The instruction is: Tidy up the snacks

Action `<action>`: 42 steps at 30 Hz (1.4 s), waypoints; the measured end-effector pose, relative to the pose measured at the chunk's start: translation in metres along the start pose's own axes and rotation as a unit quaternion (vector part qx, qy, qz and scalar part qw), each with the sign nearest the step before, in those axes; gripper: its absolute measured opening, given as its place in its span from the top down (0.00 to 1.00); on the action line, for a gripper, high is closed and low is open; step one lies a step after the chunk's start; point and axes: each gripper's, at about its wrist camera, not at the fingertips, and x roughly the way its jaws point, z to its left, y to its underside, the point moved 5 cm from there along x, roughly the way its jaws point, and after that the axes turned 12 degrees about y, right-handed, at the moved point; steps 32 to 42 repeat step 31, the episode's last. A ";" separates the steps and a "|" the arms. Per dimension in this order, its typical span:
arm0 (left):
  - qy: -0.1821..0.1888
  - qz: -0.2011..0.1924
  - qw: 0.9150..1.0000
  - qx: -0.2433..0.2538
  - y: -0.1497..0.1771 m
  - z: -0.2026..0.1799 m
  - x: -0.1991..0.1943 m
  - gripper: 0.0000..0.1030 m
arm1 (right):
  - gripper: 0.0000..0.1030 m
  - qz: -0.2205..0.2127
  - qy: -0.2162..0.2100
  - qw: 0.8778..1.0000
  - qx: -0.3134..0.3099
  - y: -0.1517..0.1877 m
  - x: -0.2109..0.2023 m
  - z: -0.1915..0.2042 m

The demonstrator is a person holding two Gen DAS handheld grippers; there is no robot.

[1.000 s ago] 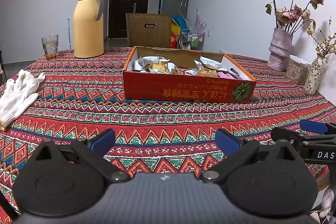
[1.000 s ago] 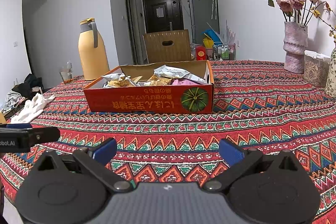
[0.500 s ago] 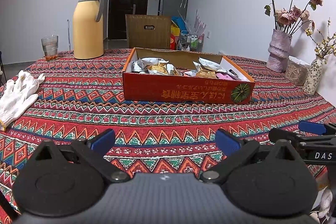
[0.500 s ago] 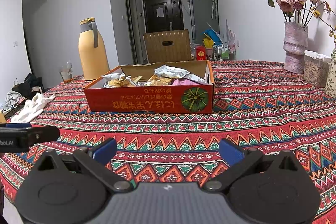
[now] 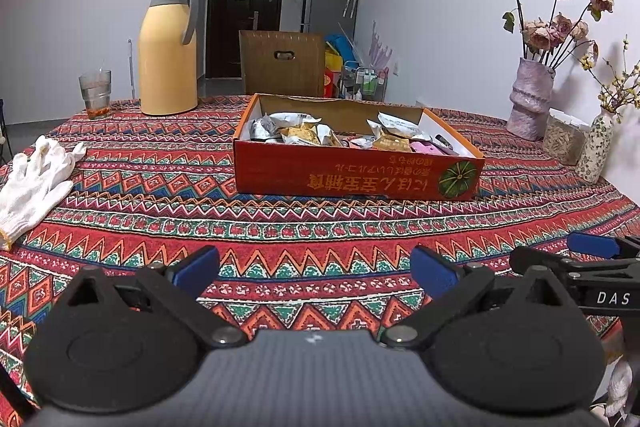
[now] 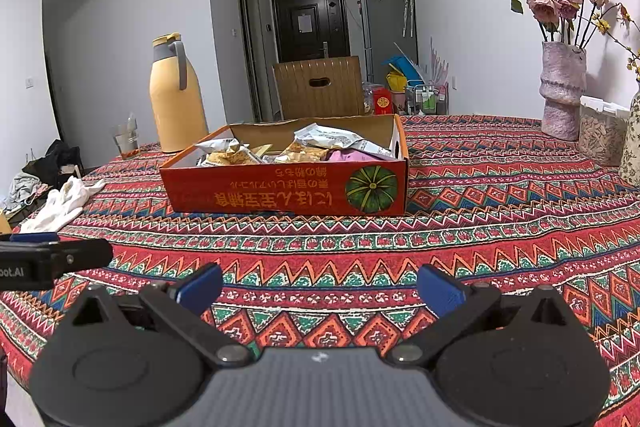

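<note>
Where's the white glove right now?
Left wrist view: the white glove lies flat at the tablecloth's far-left edge, left of the snack box, nearer the camera than the drinking glass.

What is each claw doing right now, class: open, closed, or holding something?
Left claw: open, holding nothing, hovering over the tablecloth short of the snack box.
Right claw: open, holding nothing.

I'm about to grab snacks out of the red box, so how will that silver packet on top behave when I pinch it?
The silver packet looks like thin crinkled foil, so it will probably flex and crumple rather than stay stiff. It lies loosely atop other packets in the red box, so it likely lifts easily and feels light. Its glossy surface may slip between the pads.
</note>
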 end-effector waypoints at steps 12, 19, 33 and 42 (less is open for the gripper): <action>0.004 0.001 1.000 0.000 0.000 0.001 0.001 0.00 | 0.00 0.000 0.000 1.000 0.000 0.000 0.000 0.000; 0.005 0.003 1.000 -0.002 0.001 0.001 0.002 0.00 | 0.00 0.001 0.000 1.000 0.000 0.000 0.000 0.000; 0.008 0.003 1.000 -0.006 0.002 0.001 0.003 0.00 | 0.00 0.003 0.000 1.000 0.000 0.005 -0.001 -0.001; 0.008 0.003 1.000 -0.006 0.002 0.001 0.003 0.00 | 0.00 0.003 0.000 1.000 0.000 0.005 -0.001 -0.001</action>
